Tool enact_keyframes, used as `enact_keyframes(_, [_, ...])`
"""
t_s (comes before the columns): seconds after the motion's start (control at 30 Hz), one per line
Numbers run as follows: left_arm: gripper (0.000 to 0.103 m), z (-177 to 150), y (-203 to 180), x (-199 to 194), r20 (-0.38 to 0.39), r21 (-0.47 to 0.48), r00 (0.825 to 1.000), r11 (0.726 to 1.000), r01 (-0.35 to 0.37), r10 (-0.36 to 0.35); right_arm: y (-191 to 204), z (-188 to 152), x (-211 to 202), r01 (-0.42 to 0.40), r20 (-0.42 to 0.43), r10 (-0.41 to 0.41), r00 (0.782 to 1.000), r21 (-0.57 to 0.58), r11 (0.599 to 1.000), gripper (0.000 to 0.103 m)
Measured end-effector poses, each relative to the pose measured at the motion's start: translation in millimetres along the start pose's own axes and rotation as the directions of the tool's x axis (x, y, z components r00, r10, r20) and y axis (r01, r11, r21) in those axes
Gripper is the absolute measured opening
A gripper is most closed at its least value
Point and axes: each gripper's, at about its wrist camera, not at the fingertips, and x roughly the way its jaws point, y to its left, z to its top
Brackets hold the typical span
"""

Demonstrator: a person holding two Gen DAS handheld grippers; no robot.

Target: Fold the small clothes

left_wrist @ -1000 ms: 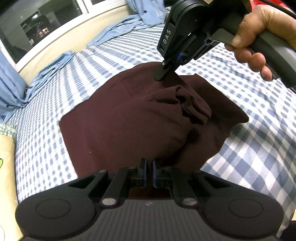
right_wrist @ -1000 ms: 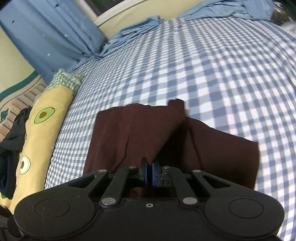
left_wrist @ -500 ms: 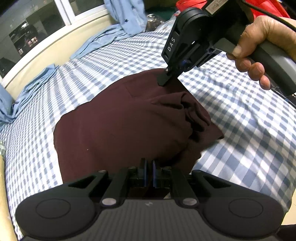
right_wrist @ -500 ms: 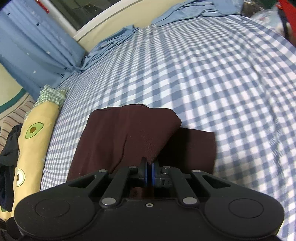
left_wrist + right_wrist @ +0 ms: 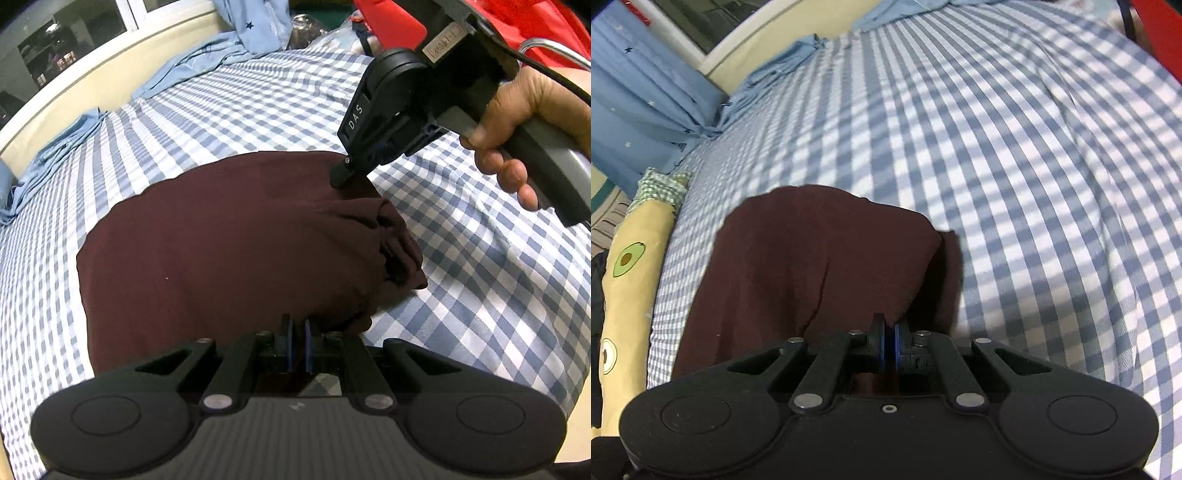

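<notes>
Folding step: judged mid-fold, both held corners being carried across the garment; keep them level and taut so the edge lands square.
Left tongs (image 5: 297, 345): pads almost together with a narrow gap, seemingly pinching the near edge of the maroon garment (image 5: 229, 251).
Right tongs (image 5: 341, 177): closed on the far right corner, lifted slightly.
Garment place: middle of the checked bed (image 5: 480, 266).
Garment look: dark maroon, soft knit, smooth on the left, bunched and wrinkled along the right edge.
</notes>
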Motion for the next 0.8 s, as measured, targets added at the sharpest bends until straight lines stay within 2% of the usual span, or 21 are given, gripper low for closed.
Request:
enact_keyframes(0.1, [0.007, 0, 1, 2, -0.012, -0.026, 1.0, 1.0, -0.005, 0.004, -6, -1, 7, -0.018, -0.008, 0.018, 1.0, 0.024, 1.0, 0.006])
enact_keyframes(0.17, [0.008, 0, 5, 0, -0.021, -0.064, 1.0, 0.998, 0.007, -0.008, -7, -1, 9, -0.018, -0.011, 0.018, 1.0, 0.018, 1.0, 0.011])
enact_keyframes(0.27, [0.016, 0, 15, -7, -0.031, -0.144, 0.999, 0.989, 0.023, -0.027, -6, -2, 10, -0.008, -0.018, 0.008, 1.0, -0.003, 1.0, 0.025])
enact_keyframes(0.37, [0.042, -2, 29, -18, -0.037, -0.264, 0.998, 0.964, 0.043, -0.055, -4, -2, 9, 0.004, -0.015, -0.004, 1.0, -0.021, 1.0, 0.037])
enact_keyframes(0.4, [0.052, -4, 34, -23, -0.035, -0.3, 0.998, 0.953, 0.039, -0.052, -3, -3, 8, 0.001, -0.011, -0.001, 1.0, -0.024, 1.0, 0.047])
enact_keyframes(0.43, [0.058, -5, 38, -28, -0.036, -0.329, 0.998, 0.944, 0.028, -0.042, -2, -4, 6, -0.001, -0.005, 0.001, 1.0, -0.025, 1.0, 0.059])
enact_keyframes(0.47, [0.06, -7, 42, -32, -0.038, -0.351, 0.999, 0.936, 0.015, -0.03, -3, -6, 3, -0.002, 0.003, 0.002, 1.0, -0.025, 1.0, 0.062])
enact_keyframes(0.53, [0.073, -12, 51, -41, -0.049, -0.393, 0.999, 0.919, -0.021, 0.002, 0, -12, -5, -0.006, 0.026, 0.007, 1.0, -0.026, 1.0, 0.077])
enact_keyframes(0.6, [0.084, -20, 62, -50, -0.058, -0.444, 0.997, 0.893, -0.066, 0.044, 6, -17, -13, -0.009, 0.053, 0.011, 0.999, -0.031, 0.999, 0.087])
enact_keyframes(0.73, [0.092, -36, 87, -61, -0.089, -0.53, 0.992, 0.838, -0.127, 0.094, 23, -31, -31, -0.031, 0.109, 0.037, 0.993, -0.059, 0.998, 0.1])
enact_keyframes(0.8, [0.096, -44, 98, -62, -0.118, -0.562, 0.987, 0.812, -0.157, 0.109, 30, -41, -37, -0.037, 0.115, 0.045, 0.992, -0.078, 0.996, 0.102])
